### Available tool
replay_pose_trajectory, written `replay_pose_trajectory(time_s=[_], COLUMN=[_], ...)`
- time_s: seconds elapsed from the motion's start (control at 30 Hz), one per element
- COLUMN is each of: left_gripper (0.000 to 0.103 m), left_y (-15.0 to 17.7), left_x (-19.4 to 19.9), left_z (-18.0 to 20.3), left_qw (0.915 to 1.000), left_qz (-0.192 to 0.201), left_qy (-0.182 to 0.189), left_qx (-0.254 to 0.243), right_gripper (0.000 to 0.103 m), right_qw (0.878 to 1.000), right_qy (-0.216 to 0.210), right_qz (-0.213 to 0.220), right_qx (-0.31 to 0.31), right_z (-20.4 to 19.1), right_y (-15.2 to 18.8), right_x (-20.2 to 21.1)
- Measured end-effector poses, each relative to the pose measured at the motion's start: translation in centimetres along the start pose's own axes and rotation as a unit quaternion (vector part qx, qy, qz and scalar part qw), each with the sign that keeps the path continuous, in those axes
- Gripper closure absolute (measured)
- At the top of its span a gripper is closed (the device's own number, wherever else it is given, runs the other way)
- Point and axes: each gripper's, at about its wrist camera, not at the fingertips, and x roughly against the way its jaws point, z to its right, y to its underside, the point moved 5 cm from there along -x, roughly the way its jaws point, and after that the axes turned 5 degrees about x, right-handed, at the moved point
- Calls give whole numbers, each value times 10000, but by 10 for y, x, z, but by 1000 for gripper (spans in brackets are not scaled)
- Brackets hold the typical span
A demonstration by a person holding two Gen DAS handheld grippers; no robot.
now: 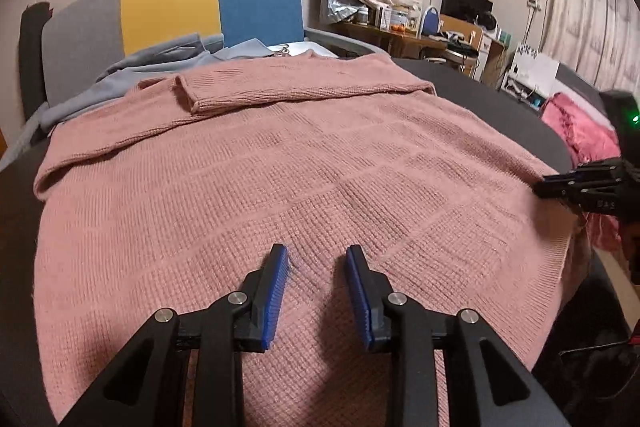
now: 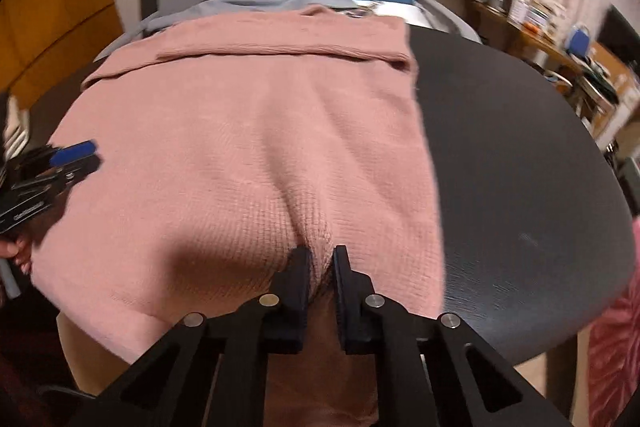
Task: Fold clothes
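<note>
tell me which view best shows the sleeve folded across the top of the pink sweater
The left wrist view: the folded sleeve is sharp, its cuff end and edges clear on the pink sweater. The right wrist view shows the same sleeve smaller and blurred.

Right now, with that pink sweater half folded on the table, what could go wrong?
1. The right gripper pinches only a small pucker at the sweater's near hem; it may slip out.
2. The left gripper is open and holds nothing, so a lift could go lopsided.
3. The folded sleeve could fall open.
</note>
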Motion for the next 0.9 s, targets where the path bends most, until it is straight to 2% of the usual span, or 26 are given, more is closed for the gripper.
replay_pose_trajectory(time_s=[0.07,0.13,0.17,0.23,0.33,0.5,0.6,0.7,0.8,0.9], left_gripper=[72,72,73,73,73,73,73,73,73,73], left_y=[0,1,0,-9,-32,-59,-58,-48,-45,-43], left_x=[-1,4,6,13,15,-32,-58,-74,-76,-79], left_z=[0,3,6,14,42,104,130,139,134,130], left_qw=[10000,9998,9996,9998,9987,9925,9884,9876,9891,9897], left_qz=[-36,-151,-192,-75,179,-87,-324,-568,-622,-661], left_qy=[7,-105,-187,-149,409,772,813,668,712,829], left_qx=[9,-39,-73,-136,-245,-944,-1241,-1306,-1129,-961], right_gripper=[92,86,77,71,71,71,71,71,71,71], right_qw=[9998,9979,9951,9896,9849,9741,9656,9619,9567,9523], right_qy=[-158,-591,-812,-984,-1158,-1443,-1612,-1490,-1418,-1587], right_qz=[52,161,287,515,374,137,-5,17,106,263], right_qx=[-67,-233,-492,-919,-1228,-1738,-2040,-2293,-2538,-2594], right_z=[0,-2,1,11,16,25,30,39,49,52], right_y=[2,2,3,7,21,44,57,61,62,58], right_x=[2,10,23,45,45,45,46,42,40,39])
